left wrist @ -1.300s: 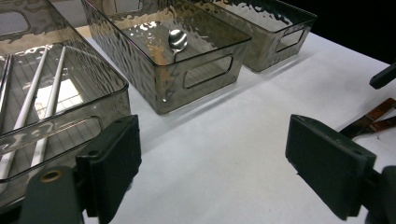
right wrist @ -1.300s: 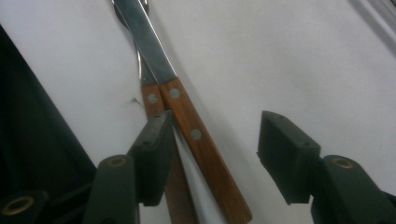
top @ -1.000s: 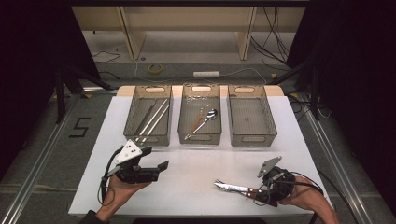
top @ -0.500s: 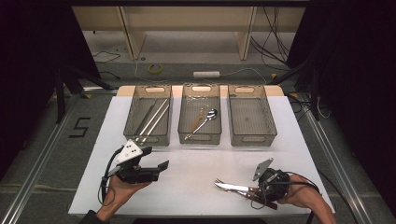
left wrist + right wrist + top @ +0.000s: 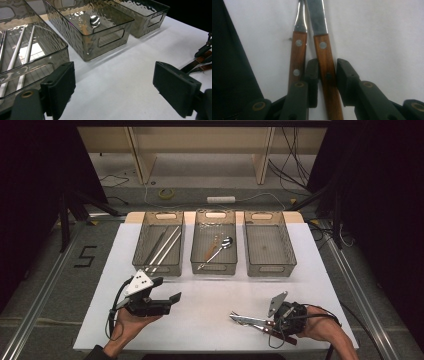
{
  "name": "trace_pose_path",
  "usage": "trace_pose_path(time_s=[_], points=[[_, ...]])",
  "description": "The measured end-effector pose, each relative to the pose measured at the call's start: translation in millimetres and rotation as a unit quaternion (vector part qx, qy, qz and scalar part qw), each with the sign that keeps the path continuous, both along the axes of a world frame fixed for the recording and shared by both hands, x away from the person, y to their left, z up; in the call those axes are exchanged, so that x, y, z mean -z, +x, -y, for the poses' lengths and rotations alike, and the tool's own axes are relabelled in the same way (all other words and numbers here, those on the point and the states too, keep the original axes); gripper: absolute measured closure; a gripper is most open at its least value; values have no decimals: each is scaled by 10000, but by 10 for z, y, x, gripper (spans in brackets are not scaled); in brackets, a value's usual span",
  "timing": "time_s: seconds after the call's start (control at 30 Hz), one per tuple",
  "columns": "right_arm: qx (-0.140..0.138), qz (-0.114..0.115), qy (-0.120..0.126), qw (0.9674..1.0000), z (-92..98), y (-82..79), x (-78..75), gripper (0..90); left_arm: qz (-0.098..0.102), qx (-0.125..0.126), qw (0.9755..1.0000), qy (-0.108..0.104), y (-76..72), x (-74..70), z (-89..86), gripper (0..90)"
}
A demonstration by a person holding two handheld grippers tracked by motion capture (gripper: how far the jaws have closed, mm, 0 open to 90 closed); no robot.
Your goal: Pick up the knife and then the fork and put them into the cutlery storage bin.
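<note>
R gripper [image 5: 276,324] sits lower right of the high view, low on the white surface [image 5: 210,320], its fingers pointing toward frame left. In the right gripper view, bottom centre, a wood-handled knife [image 5: 325,72] runs up between the fingers [image 5: 347,77]; the left pad lies against the handle, while a thin gap shows at the right pad. The fingers have just been closing, with the knife handle between them, so not clamped yet as far as can be told. A second wood-handled utensil [image 5: 297,62], prob. a fork, lies just beside the knife on its left, outside the fingers, and the two handles run nearly parallel. In the high view both pieces lie flat at lower right-centre, metal ends toward frame left.

L gripper [image 5: 160,302] is at lower left of the high view, held in an upturned hand [image 5: 132,322] just above the surface. Its fingers [image 5: 60,87] stand wide apart w/ nothing between them.

Three clear bins stand in a row at upper centre of the high view. Left bin [image 5: 161,245] holds long pale rods [image 5: 165,245], the middle bin [image 5: 215,242] holds a spoon [image 5: 220,247], and the right bin [image 5: 270,245] has bare mesh showing.
</note>
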State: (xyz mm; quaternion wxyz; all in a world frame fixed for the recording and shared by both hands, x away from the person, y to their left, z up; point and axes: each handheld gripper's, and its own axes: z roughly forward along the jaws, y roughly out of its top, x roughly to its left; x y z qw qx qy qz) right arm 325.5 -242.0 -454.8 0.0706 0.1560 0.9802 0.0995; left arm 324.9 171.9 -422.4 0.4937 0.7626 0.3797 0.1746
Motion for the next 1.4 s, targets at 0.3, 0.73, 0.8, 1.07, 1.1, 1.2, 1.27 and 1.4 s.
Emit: trace_pose_path(time_s=[0.3,0.73,0.8,1.07,1.1,1.2,1.27,1.4], points=[[-175,97,-22,9998,15,-5,-4,765,3,18,10000,16,-1,2,10,177],[-243,265,224,9991,64,-26,-93,771,3,14,10000,13,-2,1,12,177],[-181,277,337,9989,81,-24,-125,771,11,-3,10000,-4,-2,-1,10,177],[260,277,1016,9941,125,18,-240,772,37,-1,10000,-87,-8,-9,-10,177],[331,276,1154,9924,128,30,-260,772,46,-2,9999,-90,-9,-10,-12,177],[624,303,1440,9871,132,73,-321,772,81,-13,9999,-128,-16,-14,-20,176],[839,360,1598,9829,134,117,-358,772,91,-22,9998,-147,-15,-15,-31,176],[1168,429,1907,9737,133,227,-430,773,101,-52,9997,-195,-19,-22,-59,175]])
